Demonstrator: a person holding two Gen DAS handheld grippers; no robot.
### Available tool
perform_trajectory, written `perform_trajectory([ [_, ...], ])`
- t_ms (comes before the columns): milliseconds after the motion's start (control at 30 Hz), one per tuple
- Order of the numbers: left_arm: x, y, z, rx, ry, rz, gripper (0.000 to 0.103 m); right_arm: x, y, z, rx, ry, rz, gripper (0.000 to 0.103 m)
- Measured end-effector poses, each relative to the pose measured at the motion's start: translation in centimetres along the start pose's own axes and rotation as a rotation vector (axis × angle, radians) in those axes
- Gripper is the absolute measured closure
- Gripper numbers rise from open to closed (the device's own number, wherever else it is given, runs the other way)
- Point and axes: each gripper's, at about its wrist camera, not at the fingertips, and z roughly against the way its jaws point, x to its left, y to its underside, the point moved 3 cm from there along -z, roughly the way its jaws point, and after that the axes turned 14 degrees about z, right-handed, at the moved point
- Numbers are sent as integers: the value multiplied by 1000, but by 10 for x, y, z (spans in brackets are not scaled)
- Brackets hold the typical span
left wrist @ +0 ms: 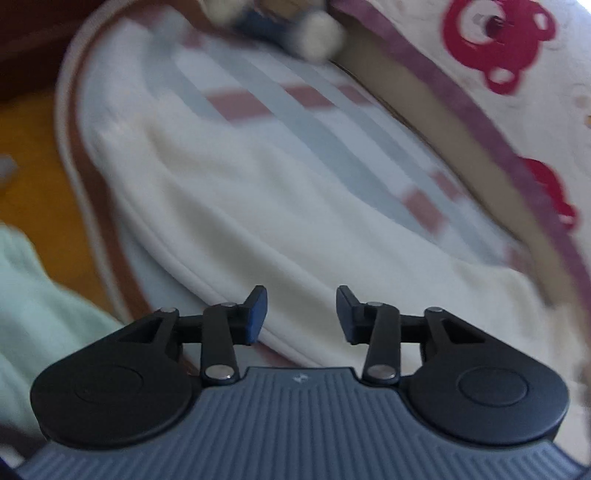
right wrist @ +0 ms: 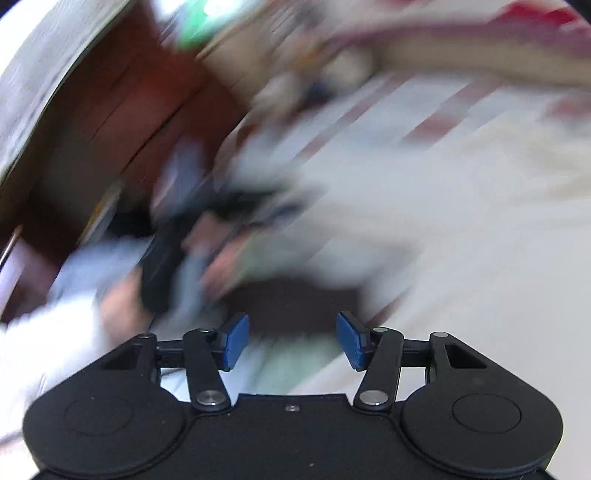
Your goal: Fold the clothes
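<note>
A white garment with grey and red stripes lies spread flat on a brown-edged surface. My left gripper hangs over the garment's near hem; its jaws are open and nothing is between its blue pads. The right wrist view is heavily smeared. There my right gripper is open with nothing between its pads, above the same white garment, which fills the right side. At the left of that view I make out a person's hand in a white sleeve and a dark blurred shape beside it.
A mint-green cloth lies at the left over an orange floor. Cream bedding with red bear prints runs along the right. A blurred white and blue object sits at the garment's far end. Dark wooden furniture stands at the left.
</note>
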Motion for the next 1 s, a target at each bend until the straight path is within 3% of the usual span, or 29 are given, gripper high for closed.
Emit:
perform_trajectory([
  [100, 14, -21, -5, -89, -49, -19, 62, -71, -23, 3, -11, 341, 126, 50],
  [133, 15, -25, -9, -89, -34, -9, 62, -93, -28, 2, -1, 399, 157, 57],
  [200, 9, -27, -11, -68, 23, -33, 62, -135, -38, -3, 25, 495, 205, 60],
  [300, -16, -19, -11, -45, 126, -185, 62, -166, -50, -19, 77, 522, 301, 65],
  [433, -56, 1, -14, 60, 269, -341, 62, -179, -59, -54, 138, 513, 363, 67],
  [567, -112, 29, -26, 108, 345, -541, 62, -194, -58, -92, 232, 537, 355, 57],
  [600, -125, 35, -30, 119, 351, -568, 62, -200, -57, -95, 220, 548, 325, 57],
  [633, -138, 42, -34, 129, 357, -596, 62, -206, -59, -94, 184, 551, 279, 63],
  [667, -149, 47, -38, 135, 357, -612, 62, -212, -61, -92, 150, 555, 227, 80],
  [733, -166, 55, -45, 134, 355, -626, 62, -227, -67, -86, 75, 604, 95, 103],
  [833, -186, 61, -53, 110, 363, -629, 62, -258, -64, -71, 20, 690, -101, 102],
  [867, -193, 63, -55, 102, 366, -631, 62, -263, -64, -64, 0, 683, -136, 102],
  [933, -204, 63, -56, 108, 400, -609, 62, -260, -68, -41, -47, 601, -128, 96],
  [1000, -216, 66, -53, 109, 434, -627, 61, -250, -73, -17, -54, 584, -36, 86],
])
